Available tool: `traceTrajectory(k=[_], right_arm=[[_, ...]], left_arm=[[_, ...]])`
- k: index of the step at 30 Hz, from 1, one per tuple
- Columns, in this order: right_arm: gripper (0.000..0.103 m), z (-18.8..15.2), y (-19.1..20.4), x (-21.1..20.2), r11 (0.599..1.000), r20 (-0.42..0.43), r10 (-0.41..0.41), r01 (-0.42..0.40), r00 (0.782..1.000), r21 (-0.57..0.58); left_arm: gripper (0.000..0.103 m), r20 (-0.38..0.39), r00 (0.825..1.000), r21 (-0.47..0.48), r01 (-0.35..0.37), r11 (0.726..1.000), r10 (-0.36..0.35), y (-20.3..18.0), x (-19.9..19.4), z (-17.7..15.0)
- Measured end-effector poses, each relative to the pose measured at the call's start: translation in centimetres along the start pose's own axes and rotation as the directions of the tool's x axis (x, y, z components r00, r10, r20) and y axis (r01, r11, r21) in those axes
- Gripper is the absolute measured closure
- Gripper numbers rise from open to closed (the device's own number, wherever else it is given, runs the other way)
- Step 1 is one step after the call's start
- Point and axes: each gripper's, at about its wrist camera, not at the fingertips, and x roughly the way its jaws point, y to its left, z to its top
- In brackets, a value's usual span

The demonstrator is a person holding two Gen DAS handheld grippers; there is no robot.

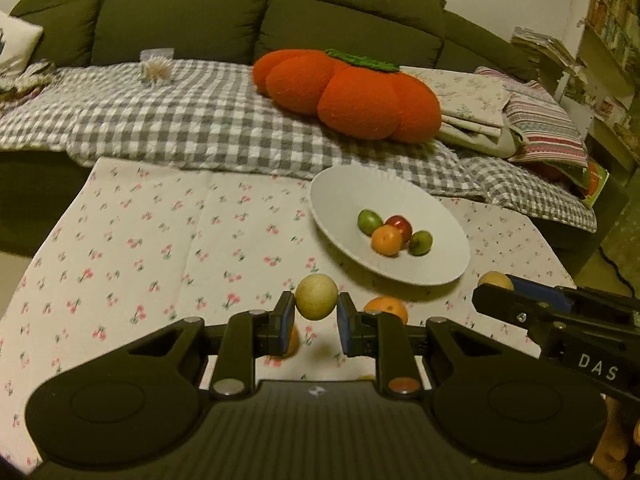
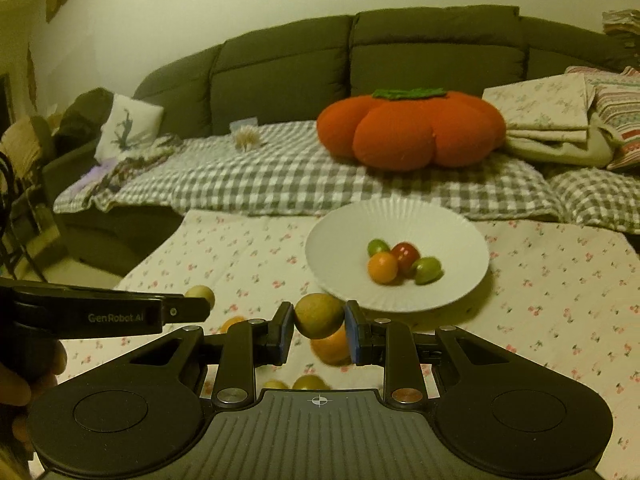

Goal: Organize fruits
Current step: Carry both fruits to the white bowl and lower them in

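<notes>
Fruit in both tongs right now. My left gripper (image 1: pixel 316 316) is clamped on a pale yellow-green fruit (image 1: pixel 317 297), blue pads (image 1: pixel 289 322) pressing it from either side, held up off the cherry-print tablecloth (image 1: pixel 160 240). My right gripper (image 2: pixel 318 326) has its pads squeezed on a darker greenish-brown fruit (image 2: pixel 319 316), also lifted clear of the cloth.

White ribbed bowl (image 2: pixel 460 240) sits toward the far edge of the table, right of centre, just beyond both sets of fingertips. Inside it, bunched together and touching: an orange (image 2: pixel 383 267) nearest me, a red fruit (image 2: pixel 405 255) behind it, a green one (image 2: pixel 378 246) at the far left of the bunch, another green one (image 2: pixel 428 270) on the right.

Loose fruit on the cloth, near edge: an orange (image 2: pixel 332 346) directly under my right gripper's load, partly hidden by it; a small orange one (image 2: pixel 233 323) to its left; two yellowish-green ones (image 2: pixel 308 383) peeking out at the gripper body, mostly hidden. From the left wrist view another orange (image 1: pixel 386 307) lies just short of the bowl's near rim.

Beyond the table's far edge, a green sofa (image 1: pixel 200 12) draped in a grey gingham blanket (image 1: pixel 180 120), with an orange pumpkin cushion (image 1: pixel 352 92) resting on it.
</notes>
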Motion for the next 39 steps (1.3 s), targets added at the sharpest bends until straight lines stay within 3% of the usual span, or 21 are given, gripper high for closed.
traceTrajectory(k=[13, 23, 39], right_arm=[[0.077, 1.6, -4.1, 1.5, 0.996, 0.029, -0.065, 0.063, 0.997, 0.058], [0.077, 1.6, -5.9, 5.7, 0.994, -0.017, -0.076, 0.077, 0.997, 0.082], [0.077, 0.7, -6.2, 10.0, 0.995, -0.088, -0.083, 0.088, 0.993, 0.046]], left_arm=[[0.082, 0.092, 0.992, 0.129, 0.078, 0.989, -0.090, -3.2, 4.2, 2.5], [0.082, 0.052, 0.995, 0.152, 0.073, 0.986, -0.082, -4.3, 9.0, 3.1], [0.082, 0.018, 0.998, 0.138, 0.063, 0.988, -0.066, -3.8, 11.9, 2.8]])
